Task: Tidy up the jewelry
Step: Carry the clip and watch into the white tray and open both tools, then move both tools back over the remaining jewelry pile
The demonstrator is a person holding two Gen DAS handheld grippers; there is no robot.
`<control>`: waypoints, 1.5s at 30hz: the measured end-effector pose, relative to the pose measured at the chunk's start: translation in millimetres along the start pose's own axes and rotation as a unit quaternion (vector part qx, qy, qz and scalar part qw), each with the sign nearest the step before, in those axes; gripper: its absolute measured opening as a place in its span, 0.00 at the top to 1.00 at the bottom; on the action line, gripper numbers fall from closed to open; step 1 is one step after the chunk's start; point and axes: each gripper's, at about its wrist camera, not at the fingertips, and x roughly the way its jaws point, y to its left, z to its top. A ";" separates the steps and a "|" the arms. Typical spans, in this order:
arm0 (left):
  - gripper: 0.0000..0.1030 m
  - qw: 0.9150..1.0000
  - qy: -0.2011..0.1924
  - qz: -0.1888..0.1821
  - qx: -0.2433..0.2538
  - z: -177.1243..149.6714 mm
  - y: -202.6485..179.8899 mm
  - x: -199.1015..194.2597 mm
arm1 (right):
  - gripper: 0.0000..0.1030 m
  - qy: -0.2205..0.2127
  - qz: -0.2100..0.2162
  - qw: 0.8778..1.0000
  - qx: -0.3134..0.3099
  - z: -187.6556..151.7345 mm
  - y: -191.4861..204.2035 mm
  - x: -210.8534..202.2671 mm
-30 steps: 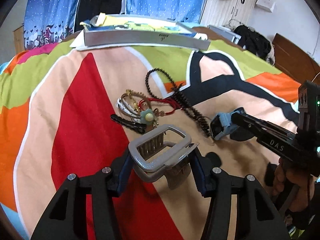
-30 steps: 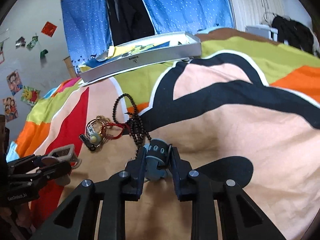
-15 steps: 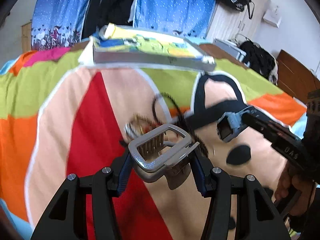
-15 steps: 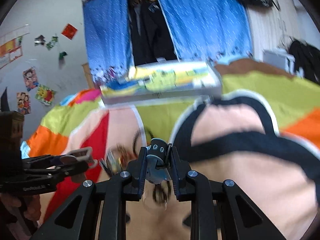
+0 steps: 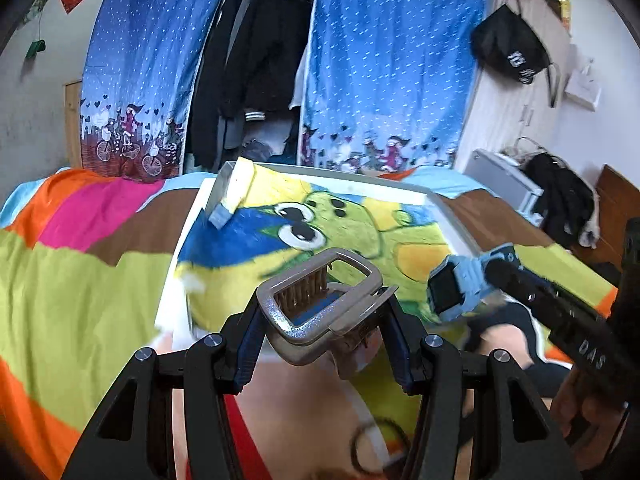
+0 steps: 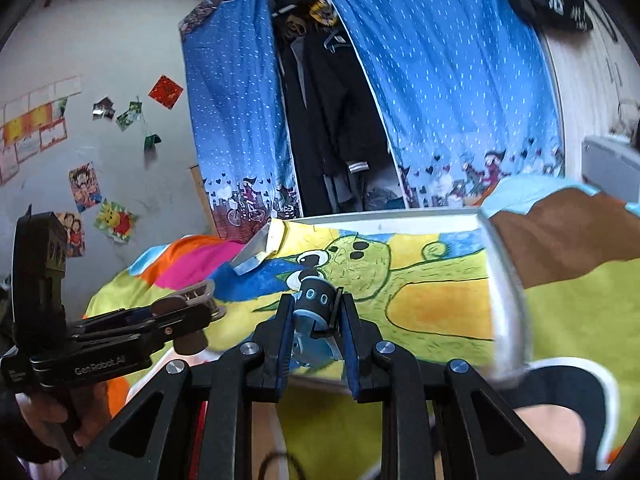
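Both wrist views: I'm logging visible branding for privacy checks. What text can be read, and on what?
"DAS" on the right gripper body, left wrist view.
"GenRobot.AI" on the left gripper body, right wrist view; a smaller line beside it is too small to read.
White characters on the black bag hanging on the wardrobe: too blurred to read.
Wall pictures: no legible text.

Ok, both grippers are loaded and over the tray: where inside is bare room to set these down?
The tray lining is bare across its middle and right; only a folded card sits in the far-left corner. The hair claw and watch could both land there.
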 end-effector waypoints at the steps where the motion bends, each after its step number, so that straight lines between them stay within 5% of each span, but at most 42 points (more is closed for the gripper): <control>1: 0.53 1.000 0.009 0.009 -0.002 4.1 3.8 9.9 | 0.80 0.002 -0.002 1.000 0.002 -1.4 -1.3 9.0; 8: 0.53 0.997 0.048 0.059 -0.022 5.0 30.3 54.0 | 0.76 0.008 -0.023 1.000 0.015 -18.0 -1.0 43.1; 14: 0.53 0.994 0.073 0.073 -0.040 -4.9 43.5 70.6 | 0.57 -0.018 -0.045 0.999 0.023 -19.4 -5.5 33.9; 16: 0.46 0.993 0.077 0.069 -0.049 -9.7 45.5 69.4 | 0.43 -0.020 -0.049 0.998 0.023 -19.7 -7.3 28.9; 22: 0.20 0.996 0.020 0.074 -0.041 -12.9 30.9 33.1 | 0.22 -0.028 -0.071 0.997 0.011 -21.4 -5.7 0.6; 26: 0.14 0.997 -0.019 0.074 -0.030 -15.8 18.2 0.8 | 0.02 -0.040 -0.091 0.995 0.003 -21.8 0.6 -29.2; 34: 0.07 0.994 -0.080 0.068 -0.020 -35.9 -3.4 -77.2 | 0.00 -0.061 -0.113 0.992 -0.020 -29.5 28.5 -106.6; 45: 0.06 0.994 -0.096 0.057 0.000 -86.7 -31.6 -159.1 | 0.00 -0.060 -0.127 0.988 -0.057 -63.9 87.7 -185.8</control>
